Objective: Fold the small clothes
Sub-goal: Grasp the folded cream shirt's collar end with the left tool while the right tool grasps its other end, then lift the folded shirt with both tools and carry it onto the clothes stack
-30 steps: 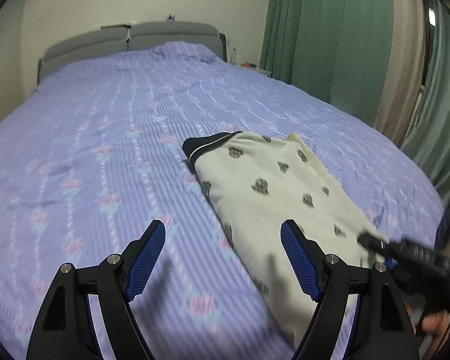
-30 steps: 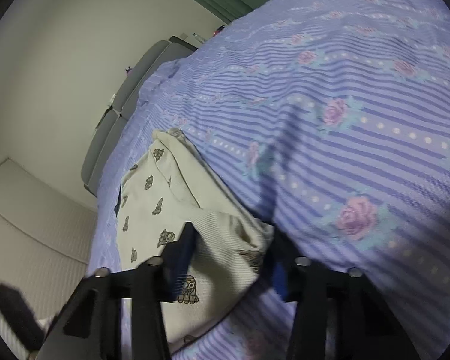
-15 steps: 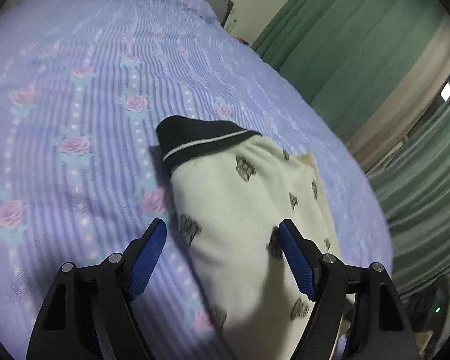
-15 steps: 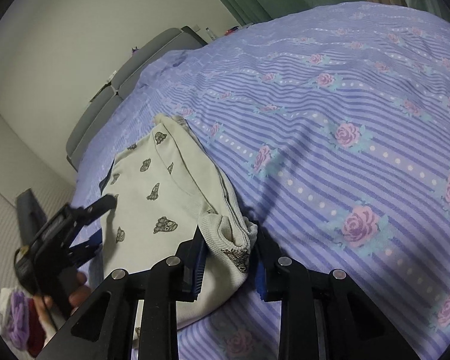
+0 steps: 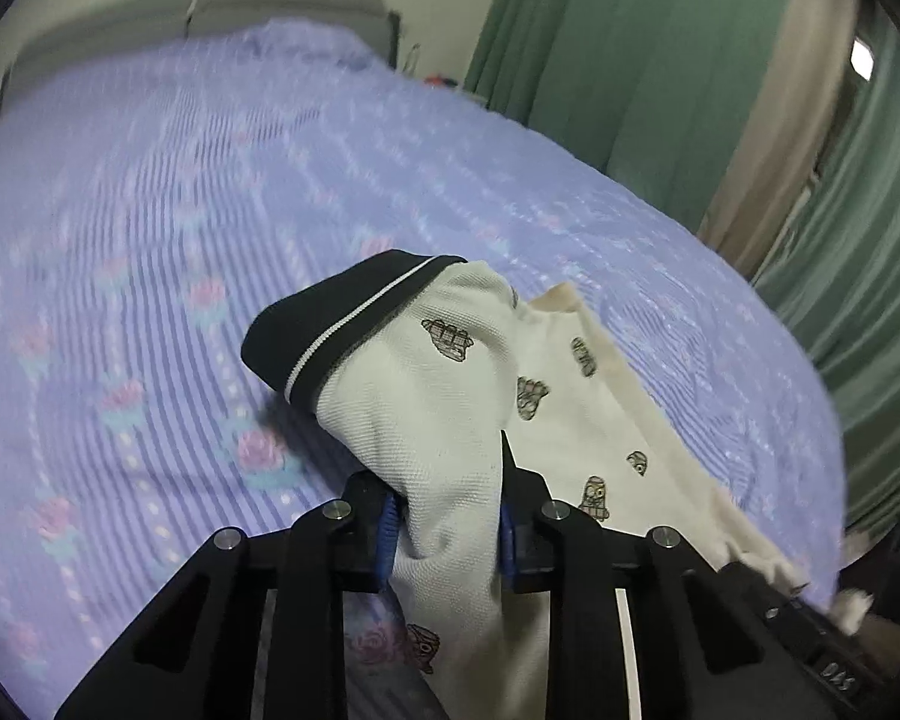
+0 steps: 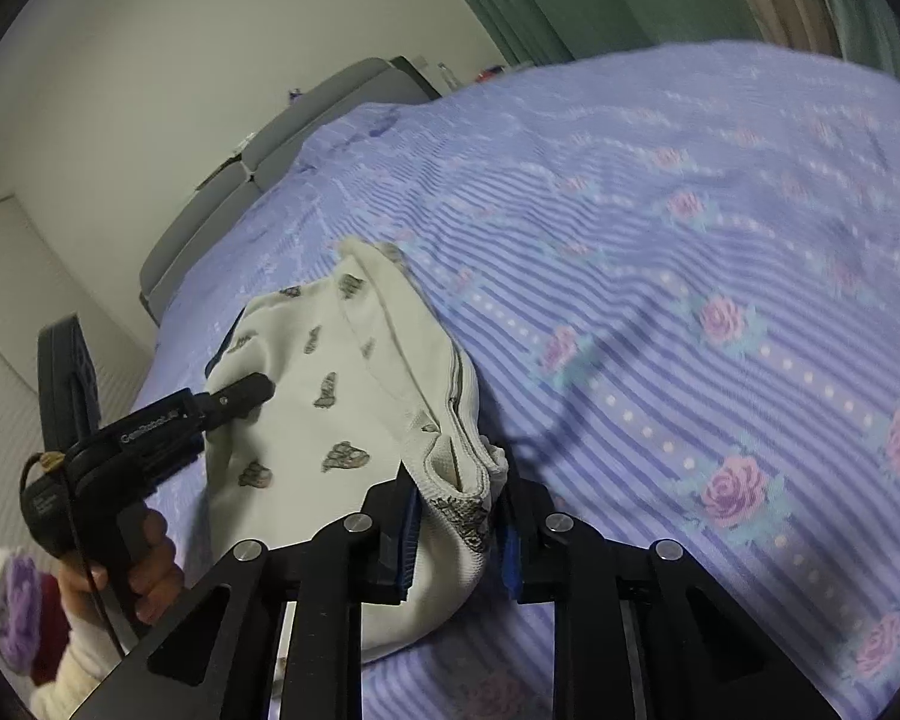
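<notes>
A small cream garment (image 5: pixel 450 396) with dark printed figures and a black, white-striped cuff (image 5: pixel 336 324) lies on the purple bed. My left gripper (image 5: pixel 447 531) is shut on the garment's near left edge, bunching the cloth between its blue pads. In the right wrist view the same garment (image 6: pixel 342 396) shows, and my right gripper (image 6: pixel 459 540) is shut on its ribbed hem corner. The left gripper (image 6: pixel 234 396) also shows there, held in a hand at the garment's left side.
The bed (image 5: pixel 150 240) has a purple striped cover with roses and a grey headboard (image 5: pixel 240 6). Green curtains (image 5: pixel 660 60) hang at the right. A pile of purple and red cloth (image 6: pixel 24 618) lies at the lower left of the right wrist view.
My left gripper went from open over the garment to shut on its left edge. My right gripper stays shut on the hem corner, and the garment has lifted a little.
</notes>
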